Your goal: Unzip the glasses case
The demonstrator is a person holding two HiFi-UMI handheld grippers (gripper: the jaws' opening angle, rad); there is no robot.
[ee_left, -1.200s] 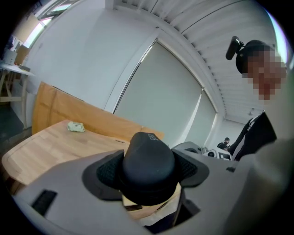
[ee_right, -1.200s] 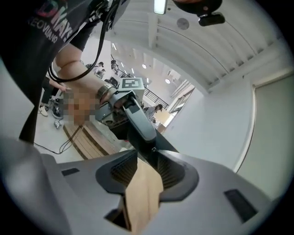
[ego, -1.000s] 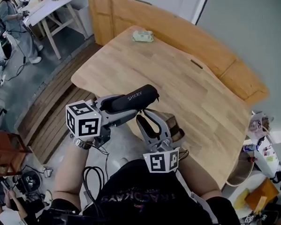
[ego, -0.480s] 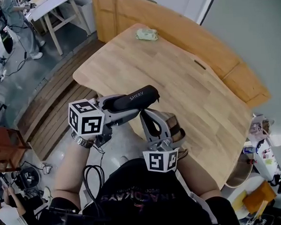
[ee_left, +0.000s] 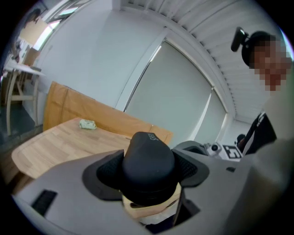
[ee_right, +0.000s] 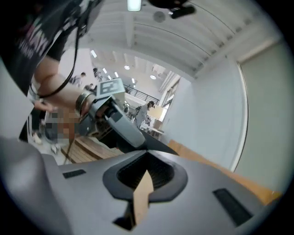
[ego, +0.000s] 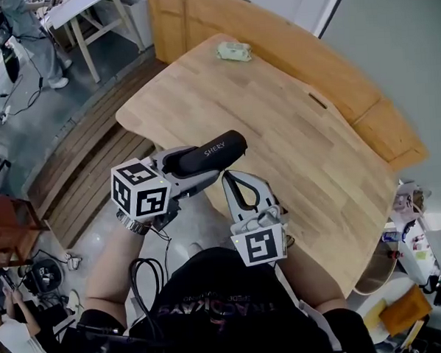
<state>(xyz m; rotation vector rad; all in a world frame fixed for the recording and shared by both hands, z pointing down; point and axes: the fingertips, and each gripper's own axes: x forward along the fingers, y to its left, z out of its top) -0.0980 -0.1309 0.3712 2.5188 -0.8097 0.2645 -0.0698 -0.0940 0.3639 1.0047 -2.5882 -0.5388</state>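
Black glasses case [ego: 204,154], light-brown wood-grain table [ego: 299,124].

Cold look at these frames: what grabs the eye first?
The black glasses case, clamped in the left gripper, hangs in the air over the wooden table's near edge. Right beside it, the right gripper has jaws that have just been closing and now meet at the tips; whether they pinch anything can't be told.

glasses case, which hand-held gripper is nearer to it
Left: the left hand-held gripper clamps the glasses case; the right hand-held gripper, jaws just closed, tips at its near edge.
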